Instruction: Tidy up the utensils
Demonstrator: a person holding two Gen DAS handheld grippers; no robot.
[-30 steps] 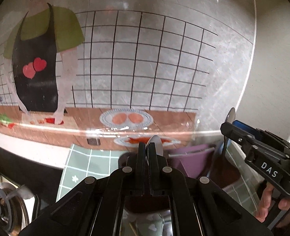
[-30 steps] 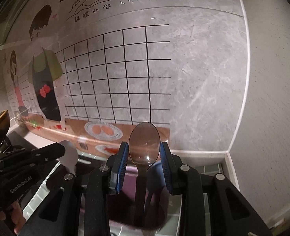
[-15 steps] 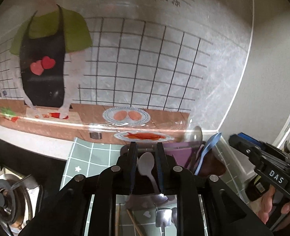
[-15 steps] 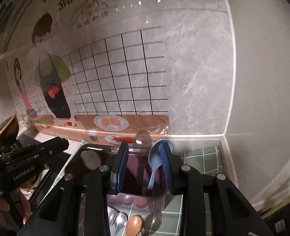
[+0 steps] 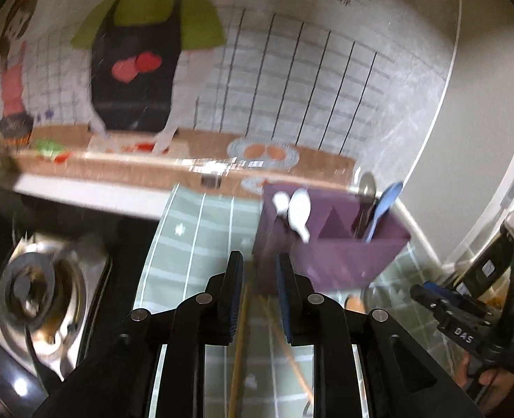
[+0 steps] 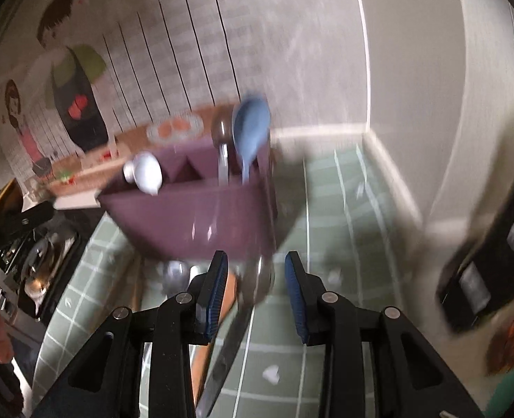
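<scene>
**Left wrist view.** The left tool (image 5: 258, 278) is seen released, its pads apart with nothing pressed between them. A second ago a white spoon (image 5: 300, 209) was clenched in it. That spoon now stands in the left compartment of the purple holder (image 5: 344, 247), at 1 o'clock from the tool, beside another white piece. One more utensil is therefore judged as sorted. A blue spoon (image 5: 385, 202) and a steel spoon (image 5: 366, 184) are stood in the right compartment. Chopsticks (image 5: 239, 348) lie on the green tiled worktop (image 5: 194, 230) under the tool and are probably next. A stove burner (image 5: 33, 289) sits at 9 o'clock, well apart.

**Right wrist view.** The right tool (image 6: 255, 289) is also released, with its pads wide. The steel spoon framed between them a second ago is now in the holder, next to the blue spoon at 12 o'clock. A loose spoon (image 6: 257, 278) lies on the worktop just in front of the holder and is seen through the gap between the pads, though contact cannot be told through the blur. A dark box (image 6: 493, 261) stands at 3 o'clock, near enough to crowd a sideways reach.
</scene>
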